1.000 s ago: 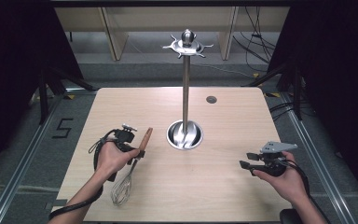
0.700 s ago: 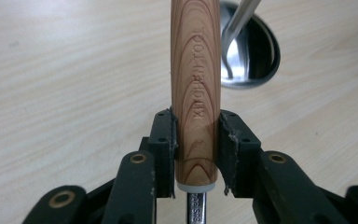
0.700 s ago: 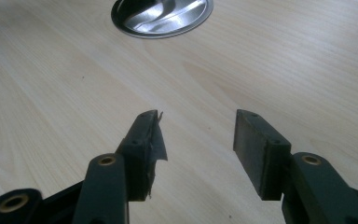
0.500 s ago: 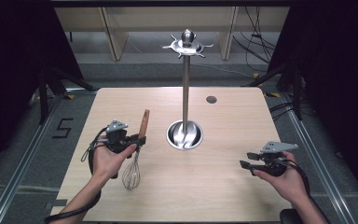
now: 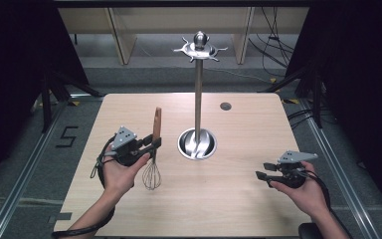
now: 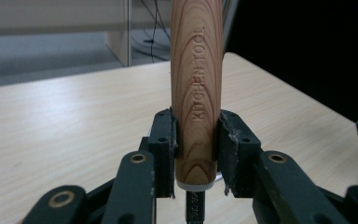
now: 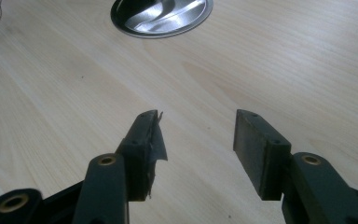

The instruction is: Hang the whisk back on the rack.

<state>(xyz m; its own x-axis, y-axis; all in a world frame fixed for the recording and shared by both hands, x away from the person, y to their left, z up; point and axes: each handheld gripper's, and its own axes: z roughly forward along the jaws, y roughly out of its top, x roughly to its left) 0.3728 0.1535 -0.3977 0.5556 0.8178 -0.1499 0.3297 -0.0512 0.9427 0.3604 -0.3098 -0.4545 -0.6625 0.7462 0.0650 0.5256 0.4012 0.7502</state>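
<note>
A whisk (image 5: 152, 172) with a wooden handle (image 5: 156, 121) and a wire head stands nearly upright, head down, over the table's left half. My left gripper (image 5: 153, 144) is shut on the handle's lower end; in the left gripper view both pads press the wood (image 6: 196, 93) marked "KITCHEN TOOL". A metal utensil stand (image 5: 198, 89), with a round base (image 5: 197, 144) and hooks at its top, rises from the table's middle. My right gripper (image 5: 261, 177) rests low at the table's front right, open and with nothing in it (image 7: 196, 135).
The light wooden table (image 5: 238, 199) has a small dark round hole (image 5: 225, 106) near its far edge. Shelving and cables lie behind it. Dark curtains hang on both sides.
My left gripper has lifted the whisk off the table and turned it from slanted to nearly upright, moving a little right toward the stand. The right gripper has stayed in place.
</note>
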